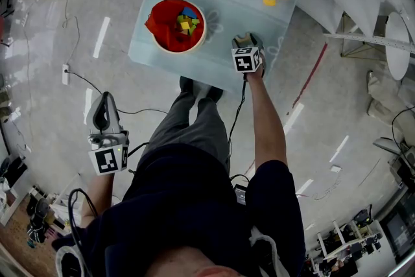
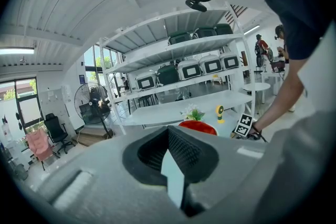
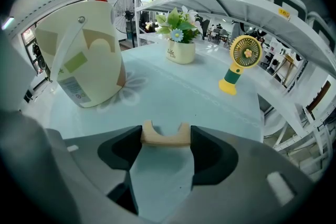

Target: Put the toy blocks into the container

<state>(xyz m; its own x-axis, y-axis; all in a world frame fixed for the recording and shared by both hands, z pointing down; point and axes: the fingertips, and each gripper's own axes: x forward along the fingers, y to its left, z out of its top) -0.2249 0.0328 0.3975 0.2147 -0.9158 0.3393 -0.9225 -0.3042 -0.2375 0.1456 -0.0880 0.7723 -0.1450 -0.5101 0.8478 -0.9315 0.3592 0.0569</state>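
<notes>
Right gripper view shows your right gripper (image 3: 166,140) clamped on a tan block (image 3: 165,136) at lower centre, with the container (image 3: 86,55) upper left on the desk (image 3: 210,99). Your left gripper (image 2: 169,139) is closed and empty.

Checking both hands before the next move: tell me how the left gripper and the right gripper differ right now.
The left gripper is held beside the person's leg, away from the table; the right gripper is over the table. The left gripper's jaws are together and empty; the right gripper's jaws hold a tan arch block between them. Both carry a marker cube.
</notes>
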